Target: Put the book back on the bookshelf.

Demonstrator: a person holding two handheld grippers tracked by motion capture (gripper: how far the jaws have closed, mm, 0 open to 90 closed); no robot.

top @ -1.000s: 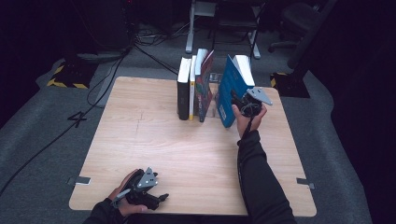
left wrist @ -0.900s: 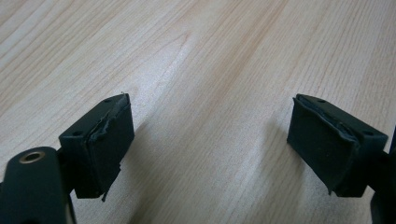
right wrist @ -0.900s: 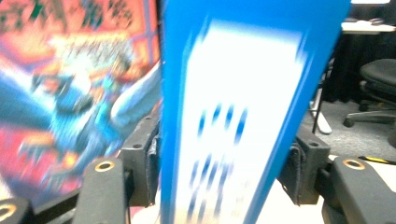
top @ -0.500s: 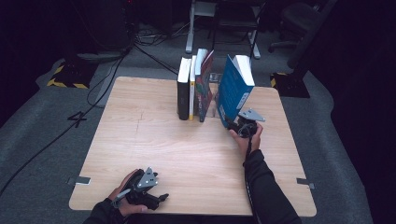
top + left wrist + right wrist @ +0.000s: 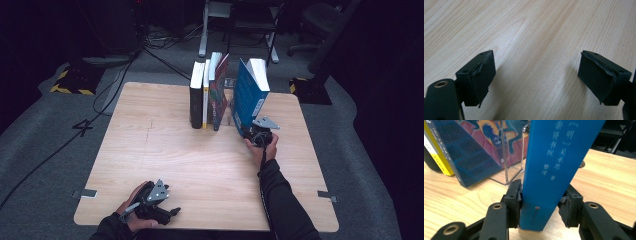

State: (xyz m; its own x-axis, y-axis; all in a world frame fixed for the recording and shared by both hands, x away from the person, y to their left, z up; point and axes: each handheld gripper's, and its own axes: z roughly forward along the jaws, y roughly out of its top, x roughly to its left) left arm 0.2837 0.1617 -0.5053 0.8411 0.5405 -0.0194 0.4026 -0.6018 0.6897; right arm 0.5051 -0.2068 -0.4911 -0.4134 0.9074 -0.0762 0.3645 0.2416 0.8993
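With its jaws having just been closing, the right gripper point(image 5: 541, 205) now pinches the bottom of the blue book's point(image 5: 556, 167) spine, 1 pad flat on each cover. Held that low, the book can likely be steered at its foot while its top leans; from the high view the blue book point(image 5: 248, 95) tilts to the right, its lower end on or just above the table point(image 5: 165, 150) and apart from the row beside it. That row has 3 more books point(image 5: 207, 92), standing upright near the table's far edge, the nearest one leaning against a clear stand point(image 5: 507, 170) that seems there to keep the row from toppling. A gap lies between the stand and the blue book, probably the slot it belongs to. Far from all this, the left gripper point(image 5: 152, 205) rests at the near edge, and its own view shows its jaws spread wide over bare wood, holding nothing.
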